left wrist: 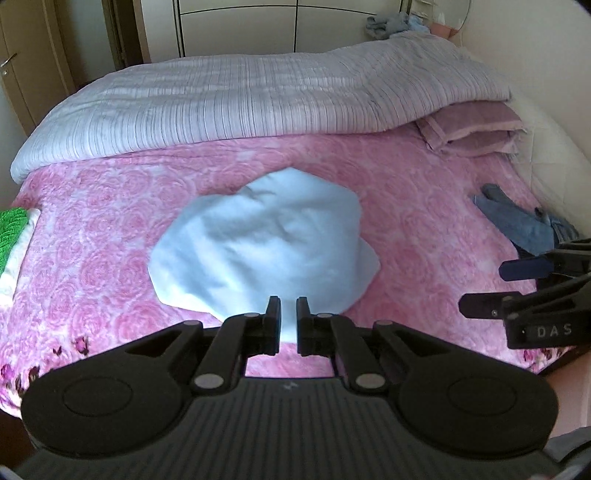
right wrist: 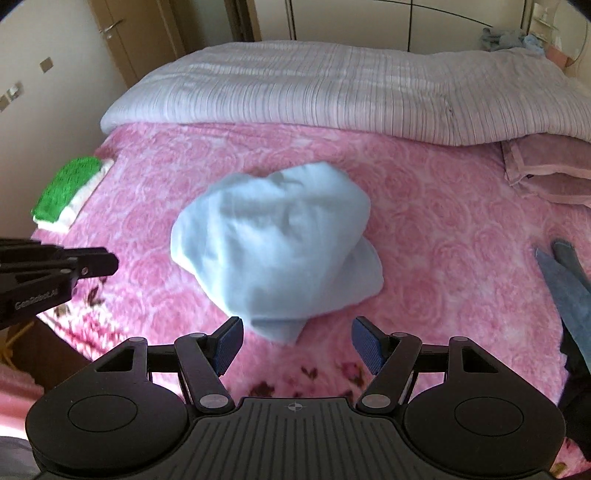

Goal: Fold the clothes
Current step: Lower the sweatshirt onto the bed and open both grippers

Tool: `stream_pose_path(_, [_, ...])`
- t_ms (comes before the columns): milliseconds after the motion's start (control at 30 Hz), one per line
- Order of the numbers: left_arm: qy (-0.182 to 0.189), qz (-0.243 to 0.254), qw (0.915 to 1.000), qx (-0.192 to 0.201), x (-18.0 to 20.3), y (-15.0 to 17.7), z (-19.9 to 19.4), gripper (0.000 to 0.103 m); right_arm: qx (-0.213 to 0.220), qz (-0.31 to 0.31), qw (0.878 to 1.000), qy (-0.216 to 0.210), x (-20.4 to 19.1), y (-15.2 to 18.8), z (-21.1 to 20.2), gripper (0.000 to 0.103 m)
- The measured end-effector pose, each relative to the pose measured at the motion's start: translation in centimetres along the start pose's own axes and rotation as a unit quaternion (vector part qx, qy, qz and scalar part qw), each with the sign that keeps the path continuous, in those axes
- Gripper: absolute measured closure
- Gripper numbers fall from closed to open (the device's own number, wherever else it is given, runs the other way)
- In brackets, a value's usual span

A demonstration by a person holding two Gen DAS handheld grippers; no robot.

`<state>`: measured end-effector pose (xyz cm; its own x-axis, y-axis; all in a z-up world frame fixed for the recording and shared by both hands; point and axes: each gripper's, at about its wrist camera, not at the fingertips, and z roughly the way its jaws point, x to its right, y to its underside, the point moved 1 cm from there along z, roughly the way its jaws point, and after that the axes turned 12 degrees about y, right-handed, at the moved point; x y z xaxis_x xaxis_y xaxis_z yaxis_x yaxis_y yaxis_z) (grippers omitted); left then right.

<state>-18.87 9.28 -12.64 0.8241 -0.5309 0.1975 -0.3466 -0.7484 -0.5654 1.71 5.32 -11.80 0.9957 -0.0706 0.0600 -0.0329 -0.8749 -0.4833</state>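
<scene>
Overhead, both views look down on a bed (left wrist: pixel 92 229) with a pink rose-patterned cover; a striped grey quilt (left wrist: pixel 258 99) lies along the top of the frame, wardrobe doors (left wrist: pixel 236 26) behind it. At mid-frame a crumpled light blue garment (left wrist: pixel 266 240) sits on the cover. The left gripper (left wrist: pixel 288 314) is clenched on the garment's near edge, its fingers almost together. The right gripper (right wrist: pixel 297 345) is released, fingers spread wide, just short of the garment. A green folded cloth (right wrist: pixel 66 188) lies at the left, a grey-blue garment (left wrist: pixel 517 221) at the right.
</scene>
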Motion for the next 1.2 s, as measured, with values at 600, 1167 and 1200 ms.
stream_pose_path(600, [-0.063, -0.032, 0.9975, -0.006, 8.9, 7.2, -2.4, 0.08, 0.015, -0.041, 0.999, -0.023, 4.2, 8.1, -5.1, 0.034])
stream_pose_path(1167, [-0.075, -0.037, 0.9959, -0.036, 10.2, 8.6, -1.0, 0.076, 0.028, -0.023, 0.998, -0.043, 7.6, 8.9, -6.0, 0.034])
stream_pose_path(1200, [-0.074, -0.037, 0.9959, -0.037, 10.1, 8.7, -0.8, 0.076, 0.028, -0.02, 0.999, -0.042, 7.7, 8.8, -5.8, 0.034])
